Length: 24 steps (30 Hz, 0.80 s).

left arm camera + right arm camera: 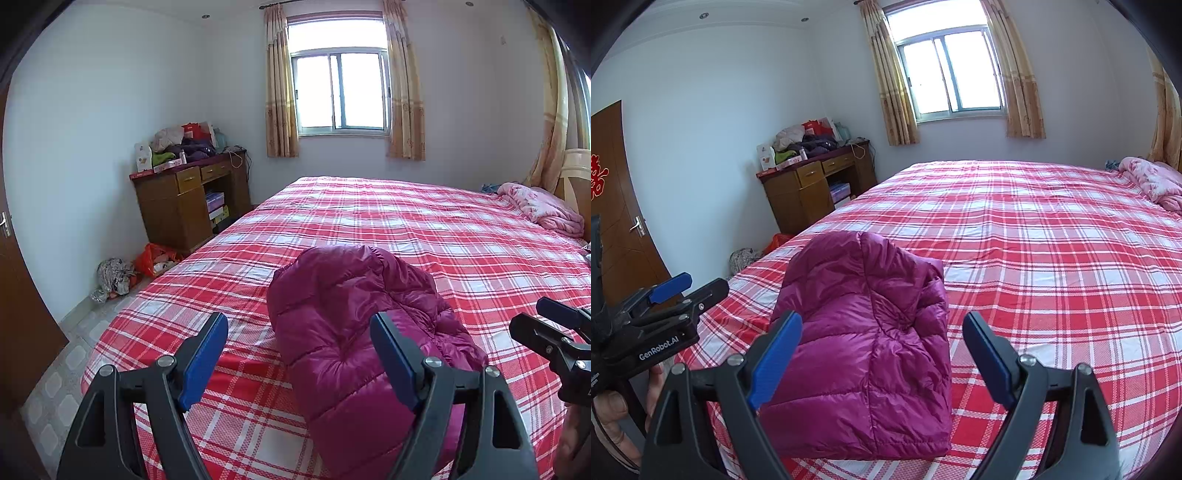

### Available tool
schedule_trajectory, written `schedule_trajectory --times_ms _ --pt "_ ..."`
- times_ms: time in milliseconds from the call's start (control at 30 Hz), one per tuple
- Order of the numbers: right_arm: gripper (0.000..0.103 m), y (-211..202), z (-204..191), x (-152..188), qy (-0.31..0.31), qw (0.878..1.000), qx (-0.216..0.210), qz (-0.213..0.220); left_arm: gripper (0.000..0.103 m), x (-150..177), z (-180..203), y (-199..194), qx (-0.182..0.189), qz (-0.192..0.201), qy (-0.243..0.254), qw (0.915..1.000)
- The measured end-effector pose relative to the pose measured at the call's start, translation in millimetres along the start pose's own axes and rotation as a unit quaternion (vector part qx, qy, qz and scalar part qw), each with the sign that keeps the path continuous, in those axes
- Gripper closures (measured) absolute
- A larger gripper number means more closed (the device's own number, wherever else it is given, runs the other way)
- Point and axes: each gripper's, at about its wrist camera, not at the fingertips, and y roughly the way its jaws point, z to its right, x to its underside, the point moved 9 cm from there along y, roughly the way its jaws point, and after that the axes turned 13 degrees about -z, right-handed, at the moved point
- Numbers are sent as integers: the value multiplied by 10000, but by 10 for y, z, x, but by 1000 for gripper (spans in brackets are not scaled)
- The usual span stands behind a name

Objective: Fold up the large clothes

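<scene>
A magenta quilted down jacket (343, 325) lies folded into a compact bundle on the near part of the red plaid bed (424, 229). It also shows in the right wrist view (864, 343). My left gripper (299, 332) is open and empty, held just above and before the jacket's near end. My right gripper (882, 332) is open and empty, its blue pads (988, 354) standing either side of the jacket's near right part without touching it. The right gripper shows at the right edge of the left wrist view (554, 332); the left gripper shows at the left of the right wrist view (676, 291).
A pink blanket (543, 210) lies crumpled at the bed's far right by the headboard. A wooden desk (192, 203) piled with clothes stands at the left wall. Bags (122, 273) sit on the tiled floor. A brown door (620, 221) is at left. A curtained window (340, 92) is behind.
</scene>
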Motion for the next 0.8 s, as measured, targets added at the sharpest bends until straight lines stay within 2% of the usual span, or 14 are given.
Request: schedule_trajectory --times_ms 800 --pt "12 -6 10 16 21 10000 -10 13 23 38 17 72 139 -173 -46 9997"
